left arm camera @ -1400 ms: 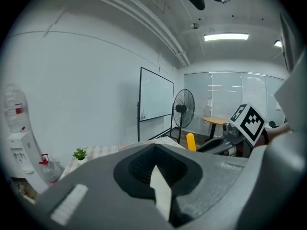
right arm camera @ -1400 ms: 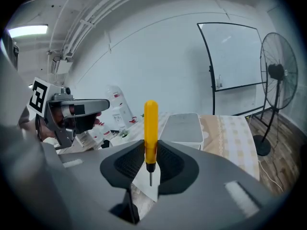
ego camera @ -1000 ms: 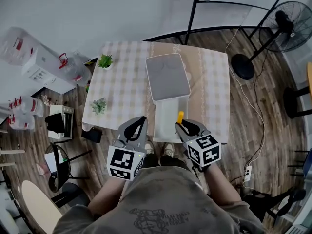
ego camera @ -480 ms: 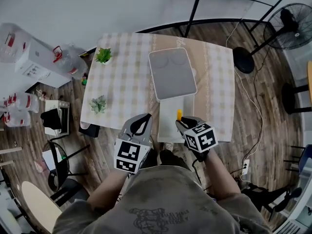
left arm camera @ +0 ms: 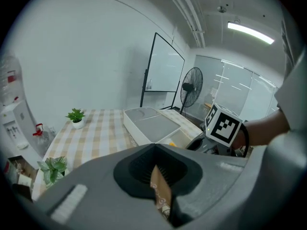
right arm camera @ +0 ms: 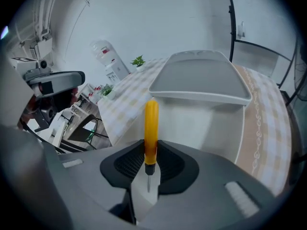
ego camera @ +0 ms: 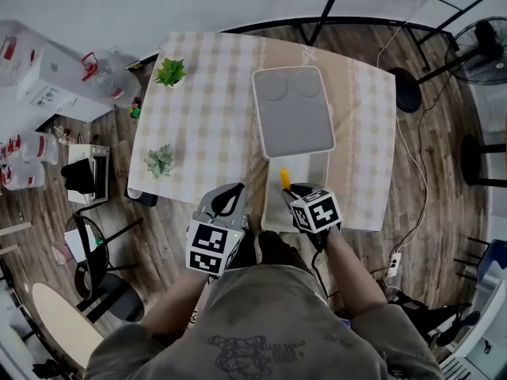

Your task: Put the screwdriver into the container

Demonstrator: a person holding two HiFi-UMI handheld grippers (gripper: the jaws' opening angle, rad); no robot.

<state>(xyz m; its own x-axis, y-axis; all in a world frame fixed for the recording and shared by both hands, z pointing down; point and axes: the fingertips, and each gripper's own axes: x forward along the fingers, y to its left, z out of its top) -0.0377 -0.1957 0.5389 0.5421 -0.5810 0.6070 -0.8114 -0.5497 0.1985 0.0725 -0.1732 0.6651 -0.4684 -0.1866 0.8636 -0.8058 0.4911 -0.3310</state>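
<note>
A white container [ego camera: 310, 176] lies on the checked table, its grey lid [ego camera: 294, 111] slid back over the far part so the near end is open. My right gripper [ego camera: 290, 193] is shut on a screwdriver [ego camera: 284, 179] with a yellow handle, held over the open near end. In the right gripper view the screwdriver [right arm camera: 151, 128] points away between the jaws of the right gripper [right arm camera: 149, 164], with the container [right arm camera: 211, 126] just beyond. My left gripper [ego camera: 226, 205] hangs shut at the table's near edge, left of the container; the left gripper [left arm camera: 156, 169] holds nothing.
Two small potted plants [ego camera: 170, 72] [ego camera: 160, 162] stand on the table's left side. A fan [ego camera: 483, 50] and a black stand are at the right, water jugs [ego camera: 107, 85] and a chair [ego camera: 95, 252] at the left. The table's near edge [ego camera: 253, 212] is under the grippers.
My right gripper has moved a little left with the screwdriver, over the container's open end. The left gripper has hardly moved. The head view has shifted.
</note>
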